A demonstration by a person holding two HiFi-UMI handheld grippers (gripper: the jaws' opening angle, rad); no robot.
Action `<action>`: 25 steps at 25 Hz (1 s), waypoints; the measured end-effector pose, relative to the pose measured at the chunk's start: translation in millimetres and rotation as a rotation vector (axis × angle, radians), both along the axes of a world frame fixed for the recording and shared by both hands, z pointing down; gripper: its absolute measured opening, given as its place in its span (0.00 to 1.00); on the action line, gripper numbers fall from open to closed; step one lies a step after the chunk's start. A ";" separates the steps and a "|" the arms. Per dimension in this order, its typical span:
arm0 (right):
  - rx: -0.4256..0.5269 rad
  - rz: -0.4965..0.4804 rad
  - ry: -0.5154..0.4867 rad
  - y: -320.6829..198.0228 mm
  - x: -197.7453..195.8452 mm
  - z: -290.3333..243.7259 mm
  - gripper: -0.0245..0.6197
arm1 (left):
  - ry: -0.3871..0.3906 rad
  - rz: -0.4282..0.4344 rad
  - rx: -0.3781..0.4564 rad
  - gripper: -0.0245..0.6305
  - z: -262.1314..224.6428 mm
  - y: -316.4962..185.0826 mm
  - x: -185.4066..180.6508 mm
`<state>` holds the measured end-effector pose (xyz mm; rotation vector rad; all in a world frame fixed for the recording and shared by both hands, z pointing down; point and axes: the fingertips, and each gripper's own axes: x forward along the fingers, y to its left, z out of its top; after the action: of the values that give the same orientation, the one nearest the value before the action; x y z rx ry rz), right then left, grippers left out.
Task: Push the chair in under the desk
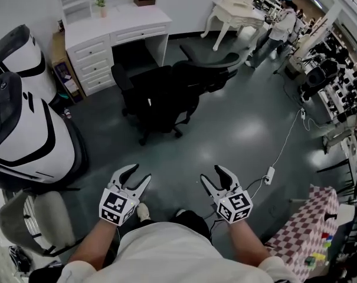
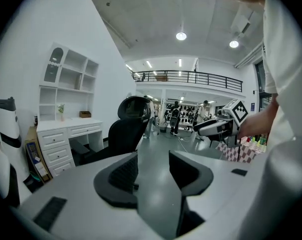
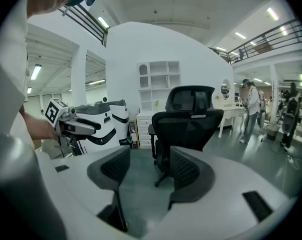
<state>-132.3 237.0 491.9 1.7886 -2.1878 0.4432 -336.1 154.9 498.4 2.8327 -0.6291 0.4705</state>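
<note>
A black office chair (image 1: 166, 90) stands on the grey floor, pulled out from the white desk (image 1: 116, 31) and turned with its back toward me. The right gripper view shows the chair (image 3: 188, 121) straight ahead beyond the jaws; in the left gripper view the chair (image 2: 126, 129) is ahead to the left, in front of the desk (image 2: 66, 134). My left gripper (image 1: 136, 178) and right gripper (image 1: 216, 178) are both open and empty, held low near my body, well short of the chair.
Large white-and-black pods (image 1: 19, 122) stand at the left. A grey seat (image 1: 33, 223) is at lower left. A cable with a power strip (image 1: 269, 174) lies on the floor at right. A checkered table (image 1: 305, 229) is at lower right. A person (image 1: 278, 25) stands far back by an ornate white table (image 1: 237, 10).
</note>
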 end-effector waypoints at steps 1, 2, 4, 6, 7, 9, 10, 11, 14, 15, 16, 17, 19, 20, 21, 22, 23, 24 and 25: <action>-0.002 -0.002 0.000 -4.4 4.9 0.7 0.43 | 0.003 0.005 -0.003 0.33 1.4 -4.7 7.3; -0.003 -0.004 -0.001 -9.7 11.6 1.4 0.43 | 0.005 0.009 -0.002 0.33 2.1 -9.6 15.9; -0.001 -0.008 -0.006 -21.8 28.3 3.6 0.43 | 0.005 0.015 0.007 0.33 1.5 -19.9 34.9; 0.007 -0.026 -0.013 -34.5 46.0 6.2 0.43 | -0.002 0.009 0.026 0.33 0.3 -30.7 54.3; 0.013 -0.044 -0.017 -41.2 54.8 7.4 0.43 | -0.007 0.000 0.033 0.33 0.2 -36.2 63.8; 0.028 -0.090 -0.018 -55.0 73.5 8.4 0.43 | -0.020 -0.027 0.039 0.33 0.8 -47.0 84.1; 0.035 -0.114 -0.016 -61.4 84.4 8.4 0.43 | -0.025 -0.042 0.041 0.33 0.4 -51.7 96.2; 0.041 -0.138 -0.012 -67.3 97.2 8.1 0.43 | -0.029 -0.057 0.045 0.33 -0.7 -55.7 109.8; 0.054 -0.205 -0.002 -83.2 141.5 4.3 0.43 | -0.032 -0.103 0.057 0.33 -7.0 -63.0 154.7; 0.060 -0.227 -0.002 -88.8 156.0 2.0 0.43 | -0.035 -0.115 0.061 0.33 -9.4 -65.0 168.7; 0.067 -0.248 -0.002 -95.6 169.8 -0.6 0.43 | -0.043 -0.127 0.066 0.33 -12.0 -68.4 182.2; 0.074 -0.267 -0.004 -103.2 183.1 -3.2 0.43 | -0.051 -0.139 0.072 0.33 -14.5 -73.1 195.6; 0.086 -0.299 -0.004 -116.5 208.6 -6.8 0.43 | -0.065 -0.159 0.085 0.33 -18.2 -82.1 222.6; 0.090 -0.314 -0.002 -121.5 220.3 -7.4 0.43 | -0.070 -0.169 0.090 0.33 -18.8 -84.8 234.9; 0.093 -0.330 -0.001 -126.2 230.9 -7.7 0.43 | -0.076 -0.180 0.094 0.33 -19.2 -86.8 245.8; 0.095 -0.347 0.002 -131.5 240.4 -7.8 0.43 | -0.082 -0.191 0.097 0.33 -19.7 -89.1 255.0; 0.097 -0.363 0.006 -137.7 248.6 -8.1 0.43 | -0.088 -0.202 0.101 0.33 -20.6 -92.2 262.9; 0.099 -0.378 0.011 -144.5 255.4 -8.6 0.43 | -0.094 -0.211 0.104 0.33 -21.7 -96.2 269.3; 0.102 -0.393 0.017 -151.4 260.7 -9.1 0.43 | -0.101 -0.218 0.107 0.33 -22.6 -100.3 274.4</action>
<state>128.4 85.7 482.8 1.3468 -2.5083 0.2297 -61.7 54.6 475.8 2.8067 -0.9978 0.5581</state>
